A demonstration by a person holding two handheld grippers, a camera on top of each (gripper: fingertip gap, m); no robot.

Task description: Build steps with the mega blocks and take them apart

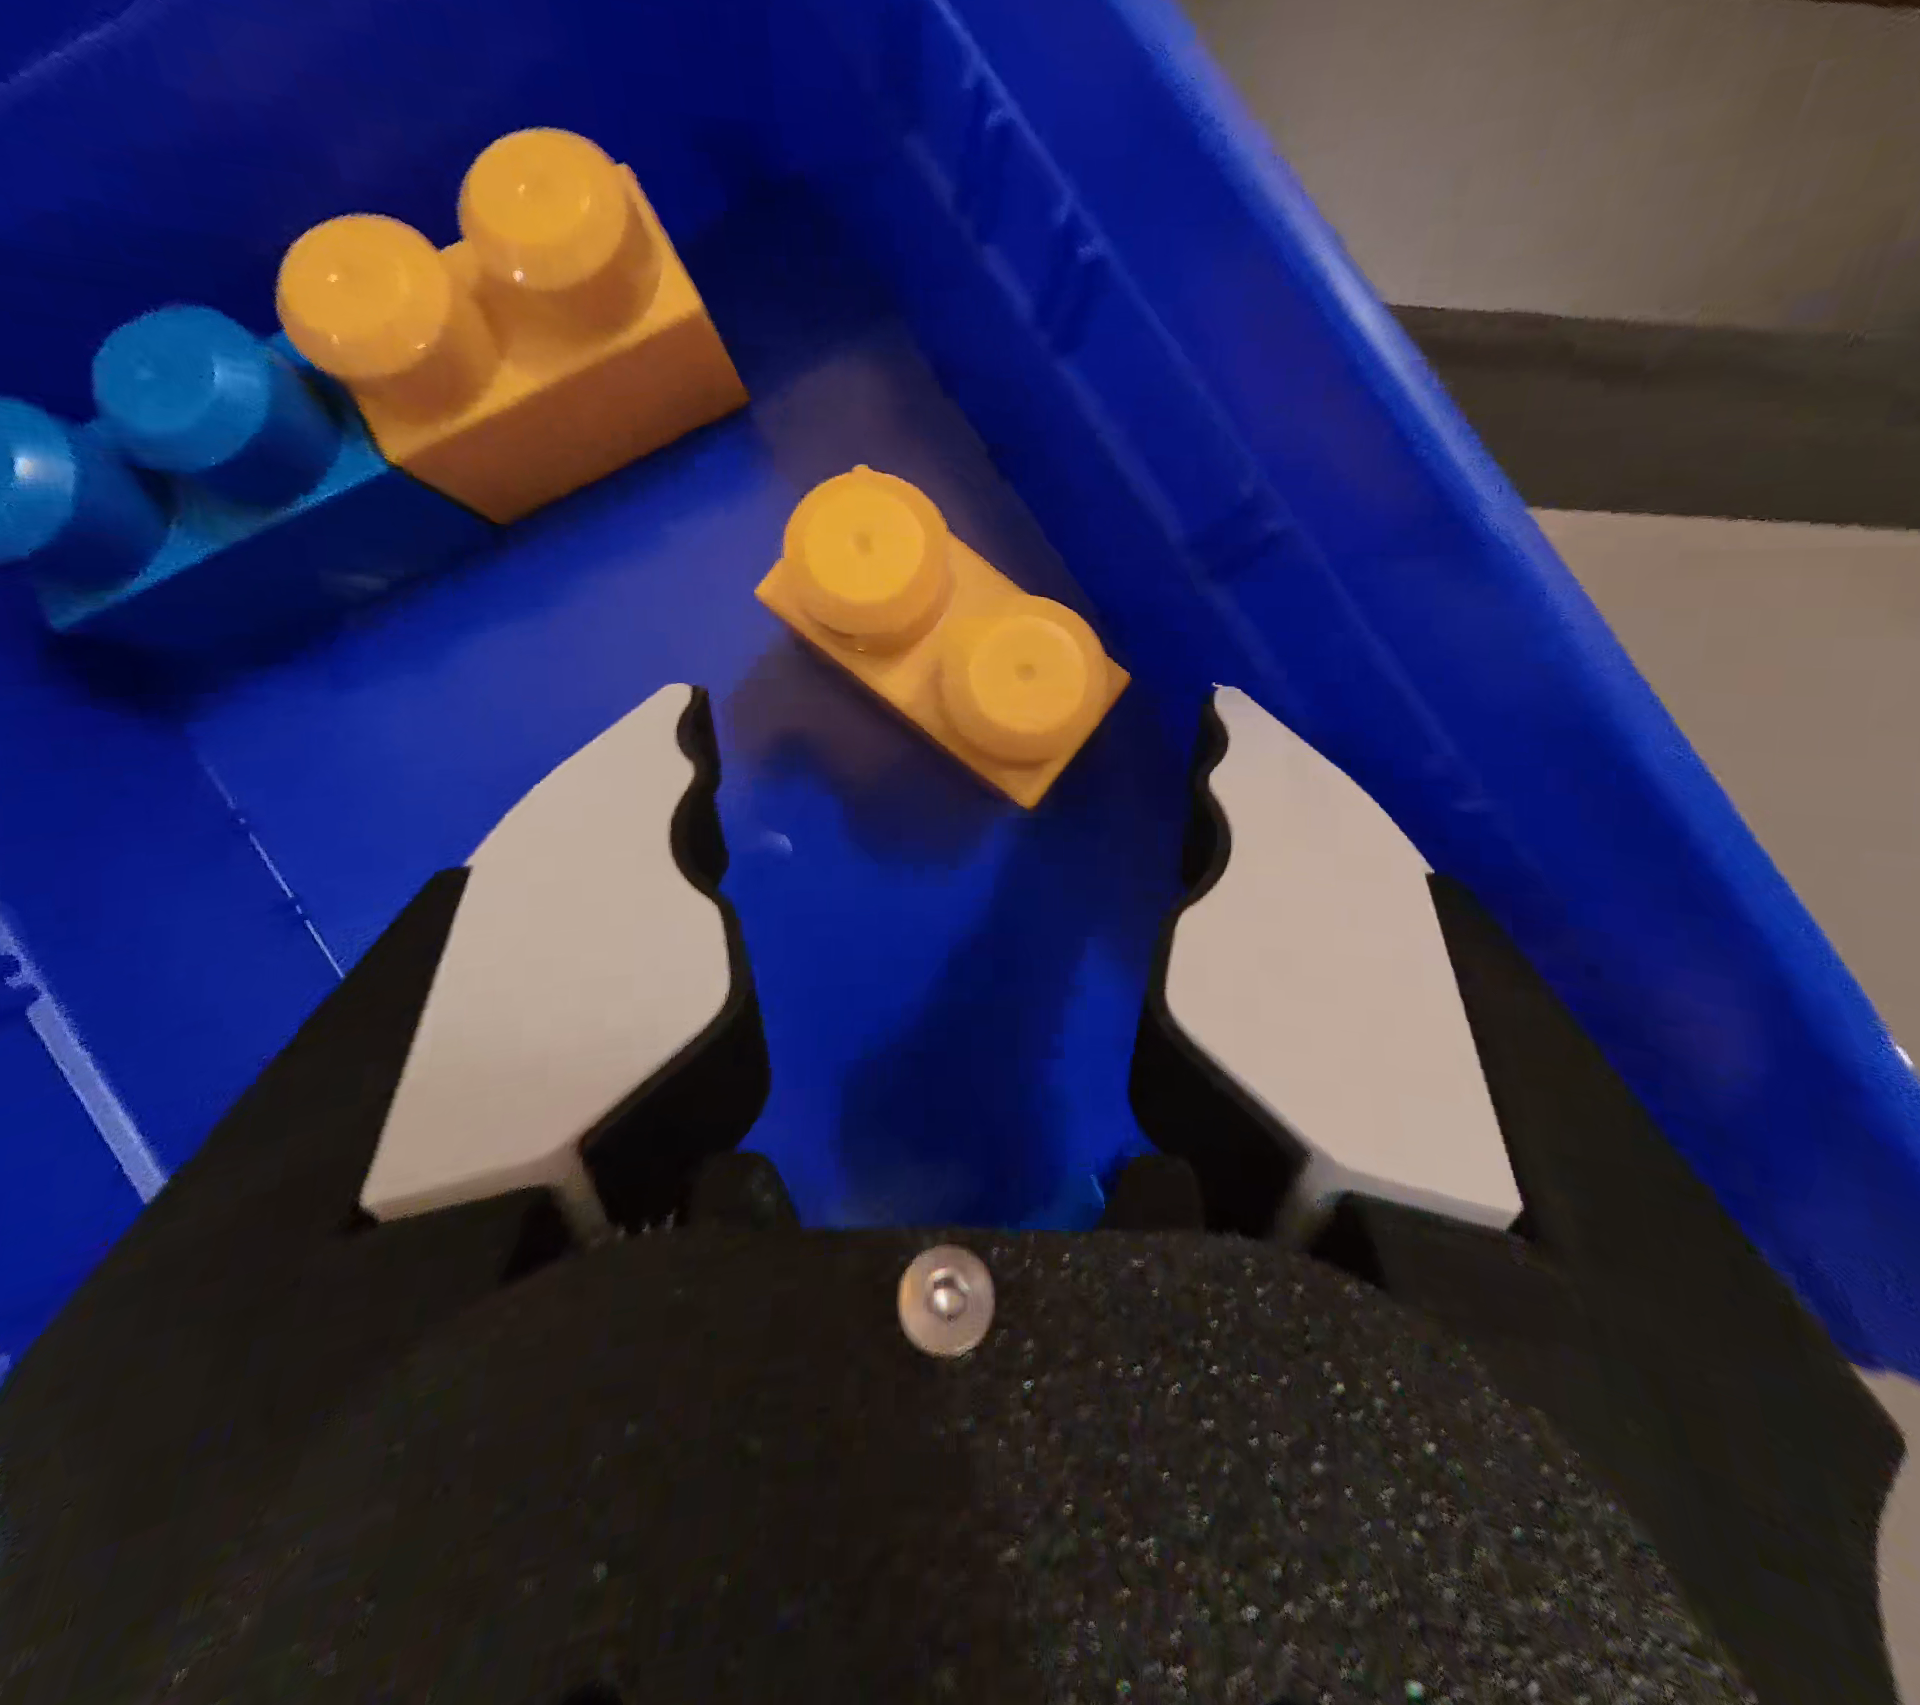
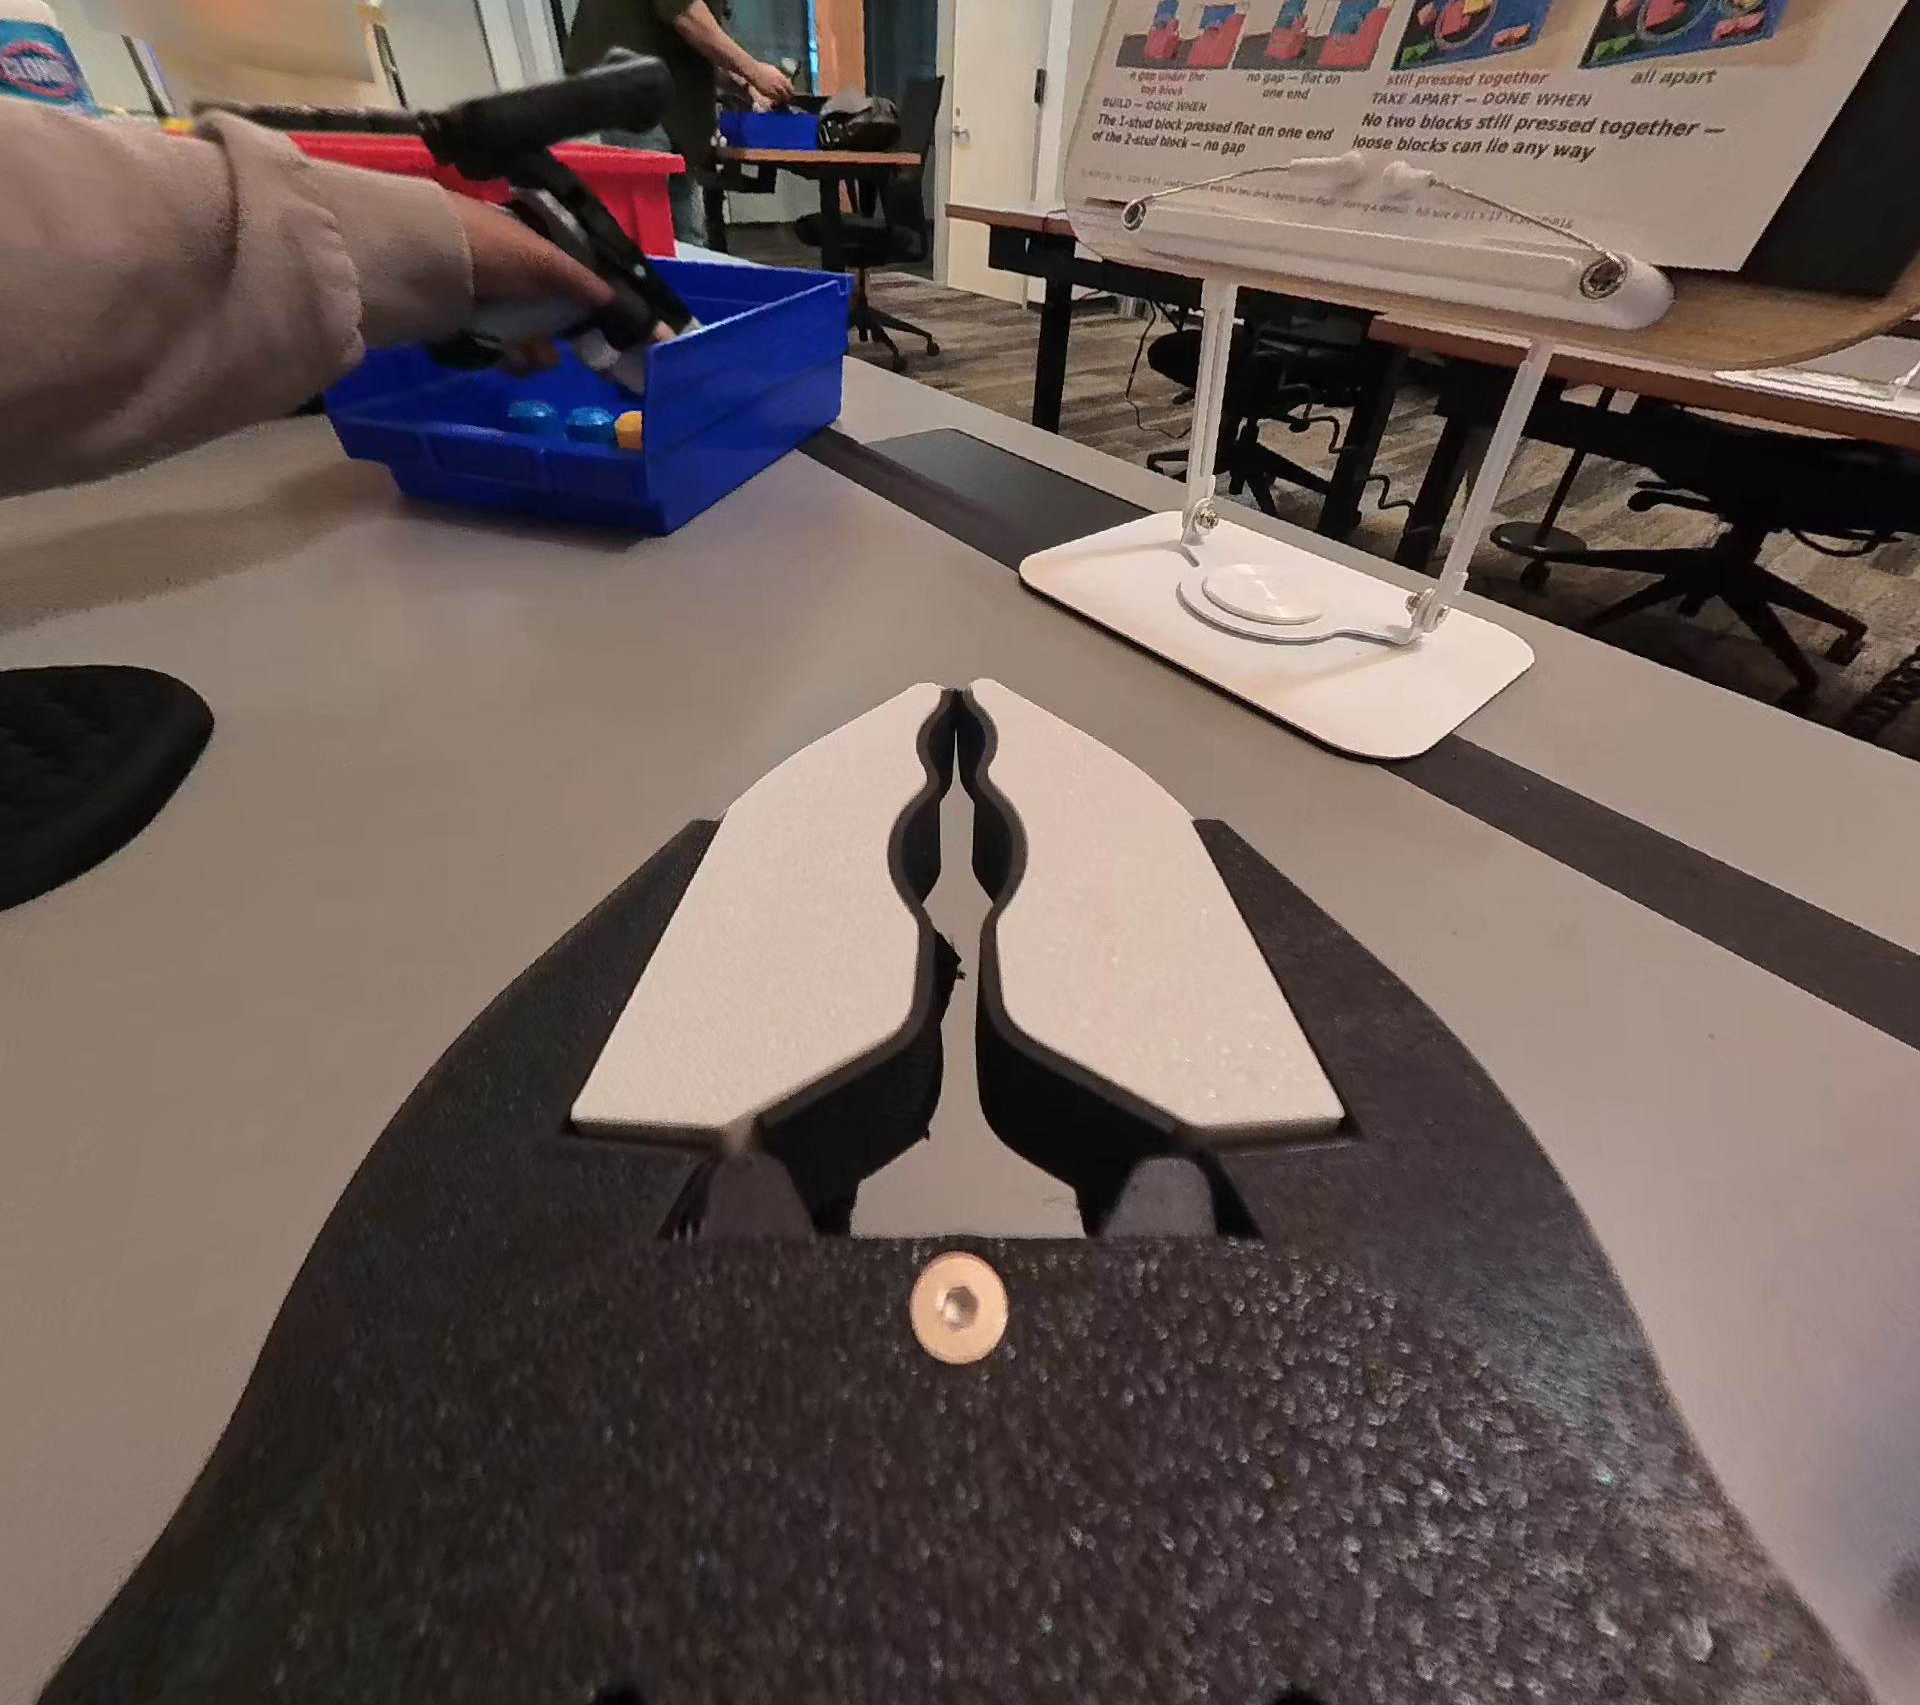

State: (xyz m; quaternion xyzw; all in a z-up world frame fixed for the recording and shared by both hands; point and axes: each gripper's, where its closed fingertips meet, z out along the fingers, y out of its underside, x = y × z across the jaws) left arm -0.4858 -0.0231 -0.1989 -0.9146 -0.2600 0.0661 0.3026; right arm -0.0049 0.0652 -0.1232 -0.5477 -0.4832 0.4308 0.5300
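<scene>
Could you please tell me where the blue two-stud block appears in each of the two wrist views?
Left wrist view: the blue two-stud block lies at the left edge, on the bin floor, against a yellow block.
Right wrist view: only its two studs show, far left, over the bin's near wall.
Shared landmark: the blue bin.

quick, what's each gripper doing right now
Left gripper: open, empty, inside the blue plastic bin.
Right gripper: shut, empty, over the grey table.
</scene>
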